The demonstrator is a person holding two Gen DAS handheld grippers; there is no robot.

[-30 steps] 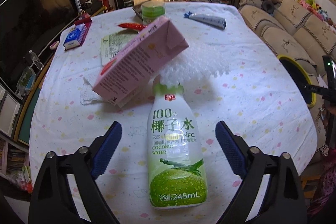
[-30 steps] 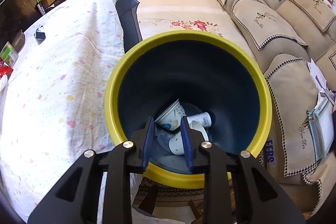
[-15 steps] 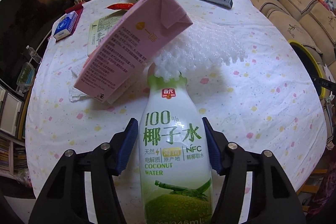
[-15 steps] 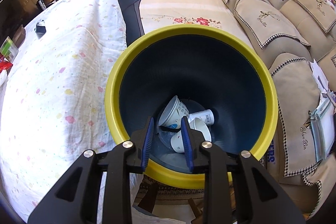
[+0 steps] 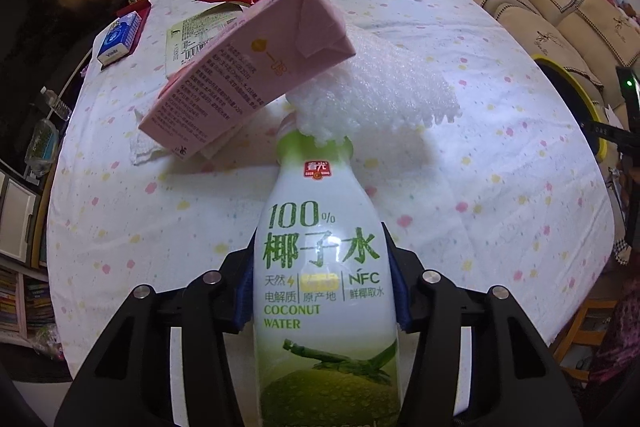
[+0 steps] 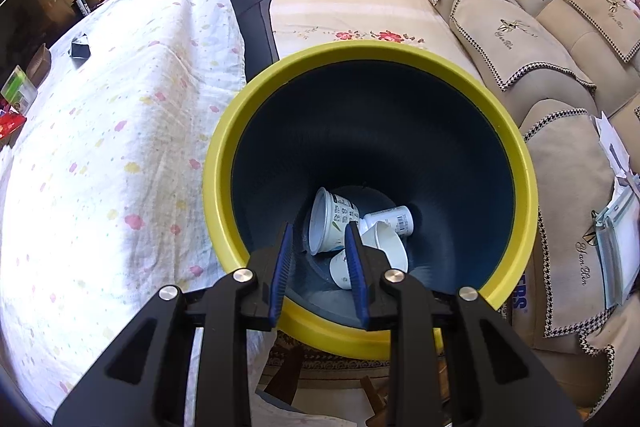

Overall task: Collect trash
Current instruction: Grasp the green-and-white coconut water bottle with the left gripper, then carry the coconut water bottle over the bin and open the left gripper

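The coconut water bottle (image 5: 326, 291), lying on the tabletop (image 5: 500, 195) with its cap toward a pink carton (image 5: 248, 67) and white foam wrap (image 5: 376, 95), is clamped at its sides by the left tongs (image 5: 322, 291). The right tongs (image 6: 318, 267) are held nearly closed and empty above the yellow-rimmed bin (image 6: 224, 147), in which white cups (image 6: 330, 221) are seen.

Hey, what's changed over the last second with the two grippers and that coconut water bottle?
The left gripper moved forward around the coconut water bottle and closed its fingers from wide open onto the bottle's sides. The bottle's cap still sits under the white foam sheet, with the pink carton leaning there as before. The right gripper stayed hovering empty over the yellow-rimmed bin, its jaws slightly apart.
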